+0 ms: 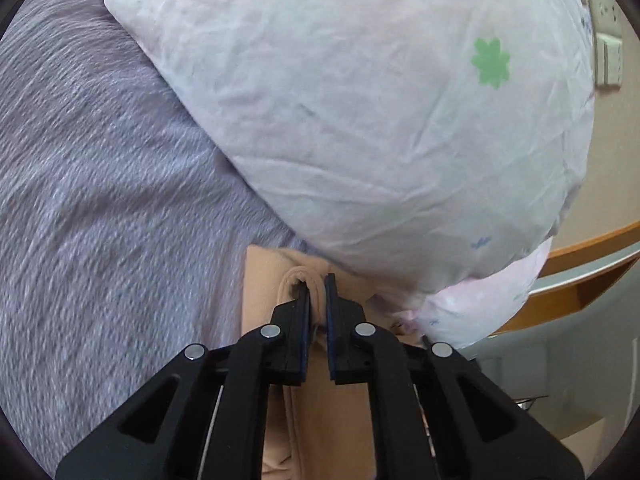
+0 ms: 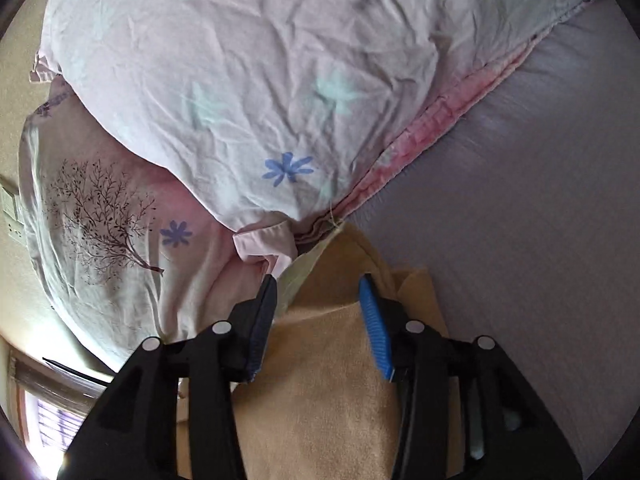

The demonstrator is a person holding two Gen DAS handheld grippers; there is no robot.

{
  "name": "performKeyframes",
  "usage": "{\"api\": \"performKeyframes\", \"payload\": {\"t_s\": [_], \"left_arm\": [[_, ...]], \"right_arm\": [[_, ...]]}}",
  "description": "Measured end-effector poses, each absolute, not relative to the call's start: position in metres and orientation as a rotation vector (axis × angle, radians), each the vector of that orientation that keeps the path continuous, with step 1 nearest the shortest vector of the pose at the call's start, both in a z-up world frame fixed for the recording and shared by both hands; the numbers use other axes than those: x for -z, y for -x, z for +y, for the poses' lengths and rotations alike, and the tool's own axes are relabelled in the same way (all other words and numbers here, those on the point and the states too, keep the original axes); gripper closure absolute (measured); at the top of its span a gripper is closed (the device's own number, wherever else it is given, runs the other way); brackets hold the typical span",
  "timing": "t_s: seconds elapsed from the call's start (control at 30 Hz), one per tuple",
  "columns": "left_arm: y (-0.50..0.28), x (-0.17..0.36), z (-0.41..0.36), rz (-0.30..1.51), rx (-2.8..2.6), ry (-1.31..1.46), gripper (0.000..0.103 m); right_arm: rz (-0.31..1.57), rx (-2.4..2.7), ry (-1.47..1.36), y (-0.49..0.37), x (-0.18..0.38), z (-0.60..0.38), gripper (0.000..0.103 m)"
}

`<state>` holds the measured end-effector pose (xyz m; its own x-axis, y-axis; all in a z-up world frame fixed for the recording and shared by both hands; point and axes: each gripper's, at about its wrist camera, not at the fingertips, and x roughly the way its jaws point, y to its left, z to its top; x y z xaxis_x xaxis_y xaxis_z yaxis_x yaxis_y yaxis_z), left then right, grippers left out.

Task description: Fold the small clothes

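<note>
At lower centre of both views, the left gripper (image 1: 317,286) has its jaws nearly closed on a rolled edge of the small tan fleece garment (image 2: 320,360) lying lengthwise on the lilac bed (image 2: 520,220), while the right gripper (image 2: 318,294) hovers wide open directly above it, holding nothing.

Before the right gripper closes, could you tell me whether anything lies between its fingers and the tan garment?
Nothing visible does. The right gripper is open directly over the tan garment. The floral pillow lies just beyond the garment's far edge, not between them.
</note>
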<state>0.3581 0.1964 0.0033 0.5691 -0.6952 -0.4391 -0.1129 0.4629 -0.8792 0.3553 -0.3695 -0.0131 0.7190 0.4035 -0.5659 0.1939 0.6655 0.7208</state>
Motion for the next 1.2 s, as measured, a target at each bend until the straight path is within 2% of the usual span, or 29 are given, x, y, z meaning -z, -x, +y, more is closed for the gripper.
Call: {"api": "performKeyframes", "payload": {"t_s": [0.03,0.07,0.1,0.13,0.17,0.2,0.33,0.4,0.43,0.53,0.63,0.7,0.77,0.83,0.97,1.1,1.2], "left_arm": [[-0.357,-0.005,0.200,0.904,0.431,1.069,0.076],[-0.352,-0.011,0.206,0.858,0.404,1.078,0.042],[-0.345,-0.019,0.213,0.807,0.357,1.070,0.017],[-0.338,-0.026,0.219,0.763,0.316,1.061,0.015],[-0.330,-0.034,0.226,0.739,0.312,1.051,0.015],[-0.327,-0.038,0.228,0.757,0.319,1.032,0.015],[-0.294,-0.050,0.212,0.861,0.377,0.831,0.015],[-0.275,-0.041,0.193,0.924,0.424,0.768,0.017],[-0.270,-0.035,0.186,0.958,0.441,0.756,0.019],[-0.265,-0.015,0.168,1.060,0.489,0.748,0.034],[-0.268,-0.016,0.160,1.052,0.494,0.729,0.043],[-0.273,-0.010,0.161,1.078,0.487,0.807,0.065],[-0.277,0.002,0.161,1.096,0.481,0.923,0.078],[-0.277,0.005,0.163,1.099,0.470,0.987,0.081],[-0.273,-0.037,0.141,1.044,0.473,0.919,0.084],[-0.279,-0.106,0.067,0.970,0.565,0.750,0.084],[-0.277,-0.128,-0.011,0.961,0.651,0.622,0.084]], "right_arm": [[0.780,-0.121,-0.843,-0.357,0.011,-0.367,0.060],[0.777,-0.106,-0.830,-0.356,0.011,-0.366,0.060],[0.776,-0.086,-0.818,-0.356,0.009,-0.366,0.060],[0.775,-0.055,-0.801,-0.356,0.006,-0.363,0.060],[0.750,0.033,-0.747,-0.350,-0.006,-0.364,0.058],[0.700,0.089,-0.696,-0.340,-0.021,-0.364,0.052],[0.510,0.006,-0.540,-0.288,-0.073,-0.345,0.020],[0.488,-0.056,-0.474,-0.263,-0.086,-0.333,0.017],[0.493,-0.087,-0.454,-0.256,-0.088,-0.327,0.016],[0.549,-0.152,-0.415,-0.244,-0.086,-0.309,0.015],[0.576,-0.189,-0.402,-0.227,-0.086,-0.297,0.015],[0.575,-0.204,-0.395,-0.214,-0.085,-0.295,0.015],[0.580,-0.222,-0.391,-0.207,-0.082,-0.292,0.015],[0.586,-0.237,-0.400,-0.201,-0.078,-0.299,0.015],[0.544,-0.242,-0.382,-0.176,-0.086,-0.312,0.015],[0.486,-0.191,-0.389,-0.153,-0.093,-0.336,0.012],[0.484,-0.167,-0.463,-0.142,-0.087,-0.361,0.012]]}}
